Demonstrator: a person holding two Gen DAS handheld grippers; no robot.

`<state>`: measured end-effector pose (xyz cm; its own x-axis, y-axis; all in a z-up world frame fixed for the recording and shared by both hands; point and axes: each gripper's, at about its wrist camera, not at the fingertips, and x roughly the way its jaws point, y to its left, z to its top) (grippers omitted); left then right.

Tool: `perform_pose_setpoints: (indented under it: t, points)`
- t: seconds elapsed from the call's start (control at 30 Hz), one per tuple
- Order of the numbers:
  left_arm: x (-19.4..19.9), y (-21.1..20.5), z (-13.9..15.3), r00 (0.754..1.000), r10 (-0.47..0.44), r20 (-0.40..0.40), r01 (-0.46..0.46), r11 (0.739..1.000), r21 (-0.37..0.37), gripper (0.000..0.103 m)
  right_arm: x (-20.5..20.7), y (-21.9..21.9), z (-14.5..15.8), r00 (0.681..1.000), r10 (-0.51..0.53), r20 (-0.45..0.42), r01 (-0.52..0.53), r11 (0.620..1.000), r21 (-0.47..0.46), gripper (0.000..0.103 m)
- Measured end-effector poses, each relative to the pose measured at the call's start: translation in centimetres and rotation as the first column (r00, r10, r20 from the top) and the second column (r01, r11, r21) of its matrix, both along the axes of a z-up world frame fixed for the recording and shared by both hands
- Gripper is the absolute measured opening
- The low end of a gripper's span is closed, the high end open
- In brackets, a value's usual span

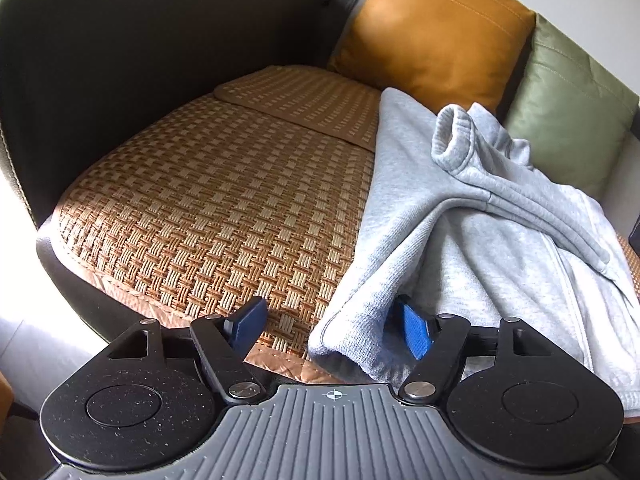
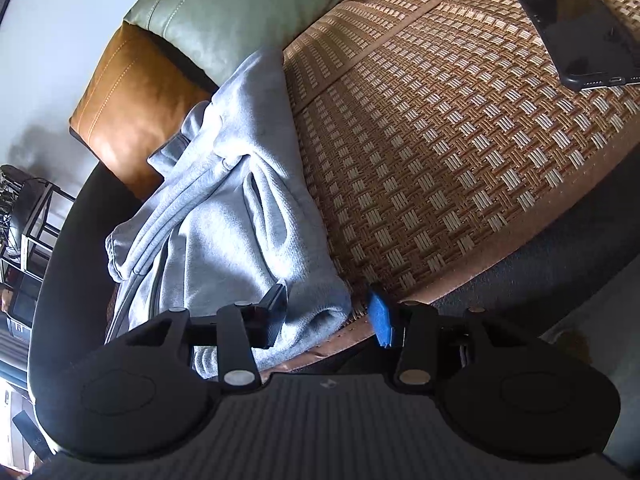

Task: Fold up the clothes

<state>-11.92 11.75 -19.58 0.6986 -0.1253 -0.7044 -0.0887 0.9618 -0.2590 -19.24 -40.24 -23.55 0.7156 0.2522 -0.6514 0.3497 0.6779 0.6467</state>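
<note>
A light grey zip sweatshirt (image 1: 460, 248) lies partly folded on the woven sofa mat (image 1: 208, 208), with a ribbed cuff (image 1: 452, 136) sticking up on top. My left gripper (image 1: 330, 328) is open at the garment's near left corner; that corner sits between the jaws, against the right blue pad (image 1: 414, 334). In the right wrist view the sweatshirt (image 2: 240, 220) runs away to the left. My right gripper (image 2: 328, 318) is open around its near right corner, the left finger (image 2: 274, 316) over the cloth and the blue pad (image 2: 382, 320) over the mat (image 2: 440, 160).
An orange cushion (image 1: 432, 28) and a green cushion (image 1: 568, 104) lean against the sofa back behind the garment. The dark sofa arm (image 1: 120, 60) curves round the left. A black phone (image 2: 580, 32) lies on the mat far right. A wire-frame stand (image 2: 36, 216) is beyond the sofa.
</note>
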Motion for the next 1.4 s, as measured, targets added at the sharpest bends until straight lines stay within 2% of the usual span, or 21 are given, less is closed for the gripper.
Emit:
perform_pose_setpoints:
  t: [0.13, 0.3, 0.4, 0.57, 0.7, 0.87, 0.93, 1.03, 1.1, 1.17, 1.23, 1.4]
  points:
    - [-0.7, 0.5, 1.4, 1.0, 0.001, 0.016, -0.001, 1.0, -0.016, 0.081, 0.3, 0.1, 0.2, 1.0, 0.023, -0.005, -0.023, 1.0, -0.005, 0.05]
    - [-0.7, -0.1, 5.7, 0.993, -0.036, 0.114, 0.035, 0.999, 0.005, 0.081, 0.7, 0.1, 0.6, 0.998, 0.054, -0.012, -0.054, 0.998, -0.011, 0.059]
    - [1.5, -2.0, 8.2, 0.981, -0.103, 0.165, 0.102, 0.995, 0.014, 0.081, 1.0, 0.0, 1.1, 0.998, 0.063, 0.001, -0.063, 0.998, -0.02, 0.061]
    - [7.7, -8.5, 10.7, 0.943, -0.212, 0.255, 0.196, 0.977, 0.089, 0.081, 2.6, -1.5, 2.9, 0.997, 0.044, 0.057, -0.041, 0.998, -0.053, 0.062]
    - [13.8, -13.1, 9.6, 0.943, -0.239, 0.232, 0.218, 0.969, 0.114, 0.082, 5.7, -2.8, 4.0, 0.995, 0.059, 0.085, -0.052, 0.995, -0.083, 0.063]
    - [20.1, -14.2, 6.0, 0.979, -0.142, 0.145, 0.118, 0.98, 0.158, 0.082, 8.4, -3.6, 3.7, 0.994, 0.085, 0.068, -0.078, 0.992, -0.104, 0.064]
    - [22.1, -13.4, 3.9, 0.99, -0.123, 0.072, 0.112, 0.982, 0.15, 0.081, 9.4, -3.9, 3.6, 0.994, 0.096, 0.06, -0.088, 0.99, -0.112, 0.064]
    - [24.3, -12.9, 0.6, 0.991, -0.126, -0.038, 0.131, 0.979, 0.159, 0.078, 10.9, -4.4, 3.3, 0.993, 0.11, 0.047, -0.104, 0.987, -0.123, 0.064]
    - [24.3, -12.9, -0.6, 0.991, -0.127, -0.034, 0.131, 0.974, 0.185, 0.081, 11.9, -4.7, 3.2, 0.992, 0.12, 0.038, -0.114, 0.985, -0.131, 0.064]
    - [23.7, -13.1, 0.1, 0.991, -0.13, -0.021, 0.131, 0.971, 0.201, 0.08, 12.9, -4.9, 3.0, 0.991, 0.13, 0.03, -0.125, 0.982, -0.139, 0.064]
    - [22.2, -13.6, 2.0, 0.989, -0.15, 0.018, 0.143, 0.968, 0.204, 0.081, 13.6, -5.3, 3.3, 0.989, 0.144, 0.033, -0.138, 0.979, -0.149, 0.064]
    - [17.5, -15.5, 7.4, 0.966, -0.231, 0.115, 0.203, 0.955, 0.214, 0.083, 13.5, -6.5, 7.2, 0.971, 0.207, 0.116, -0.183, 0.965, -0.189, 0.066]
